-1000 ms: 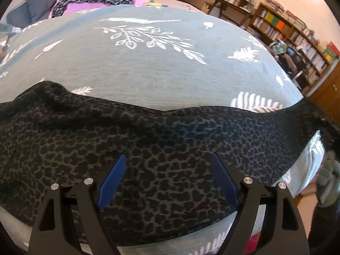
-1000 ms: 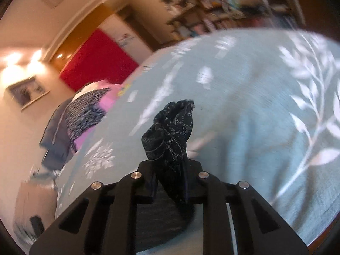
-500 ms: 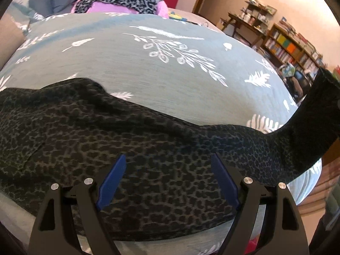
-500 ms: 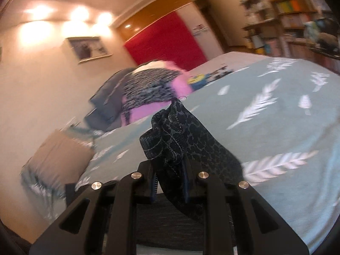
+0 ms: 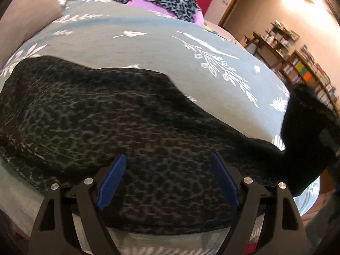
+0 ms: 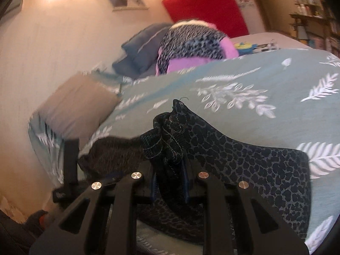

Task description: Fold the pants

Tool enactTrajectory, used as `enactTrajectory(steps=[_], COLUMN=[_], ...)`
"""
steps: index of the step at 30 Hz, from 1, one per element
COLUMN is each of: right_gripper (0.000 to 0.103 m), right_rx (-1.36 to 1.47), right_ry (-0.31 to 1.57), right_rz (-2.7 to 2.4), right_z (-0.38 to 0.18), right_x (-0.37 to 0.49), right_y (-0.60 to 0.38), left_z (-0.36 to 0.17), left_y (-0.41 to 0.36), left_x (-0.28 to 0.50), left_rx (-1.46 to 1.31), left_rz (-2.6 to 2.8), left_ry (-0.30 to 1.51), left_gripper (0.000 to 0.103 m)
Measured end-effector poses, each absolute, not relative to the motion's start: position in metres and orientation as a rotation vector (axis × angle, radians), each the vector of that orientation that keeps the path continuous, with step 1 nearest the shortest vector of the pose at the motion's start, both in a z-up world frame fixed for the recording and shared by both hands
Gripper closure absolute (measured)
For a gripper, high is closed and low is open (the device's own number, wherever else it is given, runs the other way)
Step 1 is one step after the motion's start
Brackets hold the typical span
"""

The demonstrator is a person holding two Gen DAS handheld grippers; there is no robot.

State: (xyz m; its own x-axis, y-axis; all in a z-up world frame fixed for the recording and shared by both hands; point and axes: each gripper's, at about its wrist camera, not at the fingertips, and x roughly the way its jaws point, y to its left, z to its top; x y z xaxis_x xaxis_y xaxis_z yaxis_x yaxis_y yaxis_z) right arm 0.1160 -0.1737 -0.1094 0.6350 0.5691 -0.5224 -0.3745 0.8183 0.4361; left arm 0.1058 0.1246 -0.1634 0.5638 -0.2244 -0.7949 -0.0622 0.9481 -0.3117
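The pants (image 5: 131, 114) run off the left edge of the left wrist view. Their far end on the right is a dark blur. In the right wrist view, bunched cloth hides the tips of the right tongs (image 6: 170, 182). The bookshelves (image 5: 308, 76) are too blurry to read.

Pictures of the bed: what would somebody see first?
First, the dark leopard-print pants spread across the near part of the teal bedspread with white leaves. Next, the right hand-held gripper, shut on a bunched end of the pants and lifting it off the bed, while the left hand-held gripper hangs open over the fabric. Far back, a pink and spotted pile lies by the grey pillows.
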Motion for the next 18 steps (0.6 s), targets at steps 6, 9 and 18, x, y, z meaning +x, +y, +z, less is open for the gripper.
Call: enactTrajectory(steps=[6, 9, 18], right_gripper=[0.085, 0.085, 0.084], right_rx=[0.255, 0.225, 0.197], right_ry=[0.779, 0.810, 0.878], right_rz=[0.584, 0.612, 0.624], right_z=[-0.133, -0.143, -0.168], right_x=[0.124, 0.124, 0.136], right_y=[-0.132, -0.113, -0.085], left_z=[-0.163, -0.162, -0.153], left_y=[0.147, 0.152, 0.163], left_x=[0.098, 0.098, 0.090], left_rx=[-0.380, -0.379, -0.396], left_rz=[-0.101, -0.098, -0.088], left_ry=[0.940, 0.933, 0.905], left_gripper=[0.022, 0.022, 0.022])
